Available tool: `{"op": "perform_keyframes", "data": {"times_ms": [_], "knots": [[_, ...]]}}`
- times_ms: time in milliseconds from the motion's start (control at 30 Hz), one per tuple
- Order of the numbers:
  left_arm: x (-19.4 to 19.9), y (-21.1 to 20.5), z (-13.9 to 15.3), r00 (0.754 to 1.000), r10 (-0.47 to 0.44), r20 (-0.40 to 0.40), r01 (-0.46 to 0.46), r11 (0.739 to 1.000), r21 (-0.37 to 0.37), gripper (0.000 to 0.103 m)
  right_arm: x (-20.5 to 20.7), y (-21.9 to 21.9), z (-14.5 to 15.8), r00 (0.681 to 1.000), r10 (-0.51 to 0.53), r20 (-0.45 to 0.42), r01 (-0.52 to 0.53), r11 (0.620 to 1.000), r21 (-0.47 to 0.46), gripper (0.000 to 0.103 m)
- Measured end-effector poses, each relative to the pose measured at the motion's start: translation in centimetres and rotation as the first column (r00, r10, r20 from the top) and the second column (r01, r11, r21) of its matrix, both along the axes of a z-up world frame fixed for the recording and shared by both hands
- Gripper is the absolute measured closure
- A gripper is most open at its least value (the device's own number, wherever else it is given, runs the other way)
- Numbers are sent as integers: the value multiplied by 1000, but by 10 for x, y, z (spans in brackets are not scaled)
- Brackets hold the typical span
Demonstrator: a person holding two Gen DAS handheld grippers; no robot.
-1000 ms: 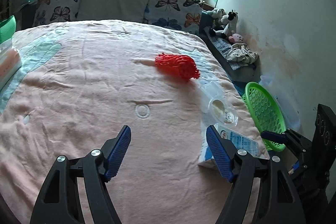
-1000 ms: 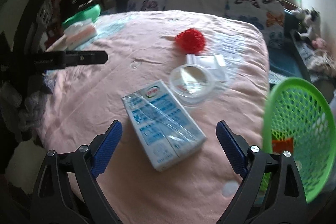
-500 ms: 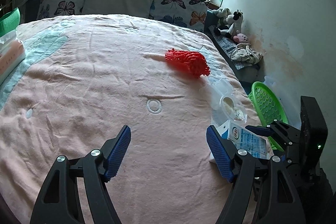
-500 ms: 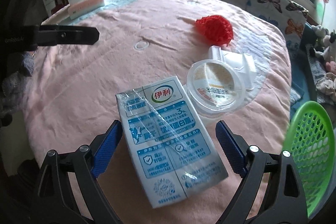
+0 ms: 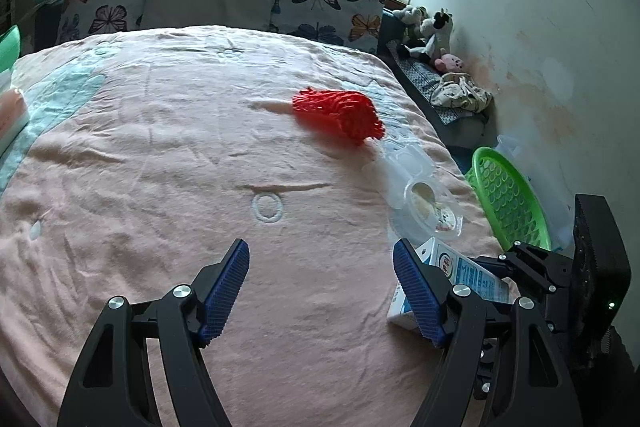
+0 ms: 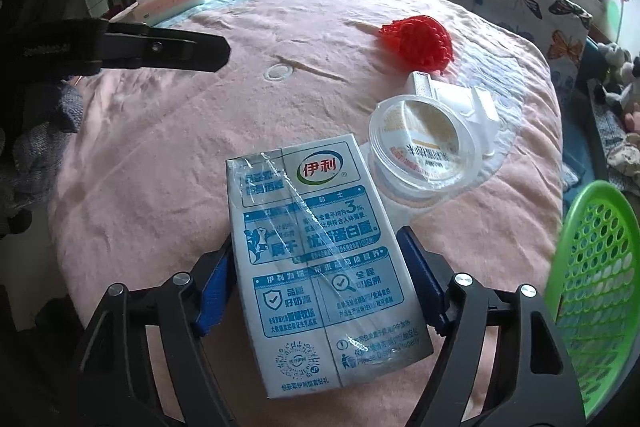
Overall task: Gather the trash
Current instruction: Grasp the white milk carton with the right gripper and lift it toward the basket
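Right wrist view, near to far. Your right tongs [image 6: 320,287] are closing on the milk carton [image 6: 316,259], which lies flat on the pink bedspread [image 6: 160,163] with its printed face up; both blue pads sit against its long sides, the left pad at 9 o'clock and the right at 3 o'clock of the carton's middle. Whether they press firmly is hard to judge at this angle. Just beyond the carton's far corner, at 1 o'clock, lies a clear round plastic cup [image 6: 424,151] on its side, touching a clear plastic tray [image 6: 460,99] behind it. Farther along the same line rests a red mesh net [image 6: 420,39]. The green basket [image 6: 592,287] stands off the bed's edge at 3 o'clock.

Left wrist view. Your left tongs [image 5: 320,291] are spread wide with nothing between them, hovering over bare bedspread [image 5: 160,187]. The carton [image 5: 460,271] shows at 3 o'clock, just outside the right finger, with your right tongs [image 5: 532,267] on it. The cup [image 5: 432,207], net [image 5: 340,113] and basket [image 5: 504,195] follow toward 1 and 2 o'clock. Butterfly pillows [image 5: 328,7] line the far headboard.
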State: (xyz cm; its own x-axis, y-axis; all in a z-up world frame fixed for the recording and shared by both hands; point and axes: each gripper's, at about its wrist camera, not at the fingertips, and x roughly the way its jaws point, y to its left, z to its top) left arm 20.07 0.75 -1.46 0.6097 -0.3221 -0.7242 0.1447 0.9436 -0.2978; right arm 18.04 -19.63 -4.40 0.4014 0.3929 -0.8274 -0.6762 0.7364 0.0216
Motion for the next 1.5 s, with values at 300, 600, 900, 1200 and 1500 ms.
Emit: {"op": "perform_keyframes", "data": {"times_ms": [300, 600, 900, 1200, 1500], "knots": [[6, -19, -3, 999, -39, -7, 39, 999, 4, 31, -12, -15, 7, 998, -60, 31, 59, 998, 22, 30], [9, -41, -3, 997, -83, -1, 83, 996, 18, 31, -25, -39, 11, 990, -130, 52, 128, 991, 41, 31], [9, -73, -4, 988, -154, 6, 153, 988, 36, 31, -38, -68, 13, 975, -218, 44, 214, 974, 76, 31], [21, -109, -9, 974, -228, 2, 227, 971, 79, 28, -44, -91, 13, 958, -284, 32, 279, 955, 102, 31], [36, -136, -18, 969, -246, 11, 240, 955, 173, 27, -46, -102, 8, 949, -314, 10, 311, 943, 122, 31]]}}
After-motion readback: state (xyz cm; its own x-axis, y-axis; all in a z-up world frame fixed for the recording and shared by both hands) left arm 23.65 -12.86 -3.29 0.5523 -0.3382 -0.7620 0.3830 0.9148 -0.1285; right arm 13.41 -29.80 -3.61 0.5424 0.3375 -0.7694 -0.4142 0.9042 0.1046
